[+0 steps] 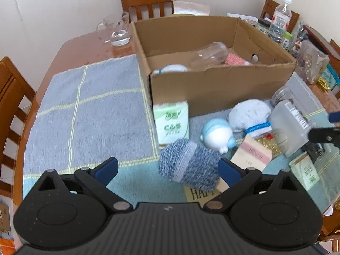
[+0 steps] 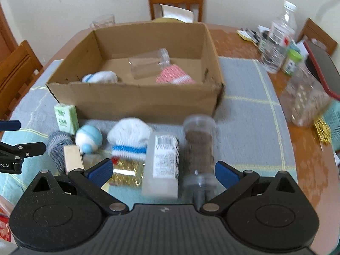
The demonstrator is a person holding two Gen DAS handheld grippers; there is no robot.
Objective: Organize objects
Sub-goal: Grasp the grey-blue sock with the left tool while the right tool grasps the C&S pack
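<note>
Left wrist view shows a blue-and-grey knitted sock roll point(image 1: 189, 165) lying on the mat in front of the cardboard box point(image 1: 212, 89), close ahead of the left gripper point(image 1: 167, 170), whose blue-padded fingers stand wide apart and hold nothing. Beside the roll lie a pale blue and white toy point(image 1: 217, 135), a white sock roll with a blue band point(image 1: 250, 116) and a green tissue pack point(image 1: 171, 123) touching the box's front corner. Inside the box lie a clear plastic bottle point(image 2: 148, 63), a pink knitted piece point(image 2: 174, 76) and a white sock point(image 2: 99, 77). Right gripper point(image 2: 163, 173) is spread wide too, empty, above a frosted labelled container point(image 2: 163, 159) and a clear jar of brown grains point(image 2: 198, 148).
</note>
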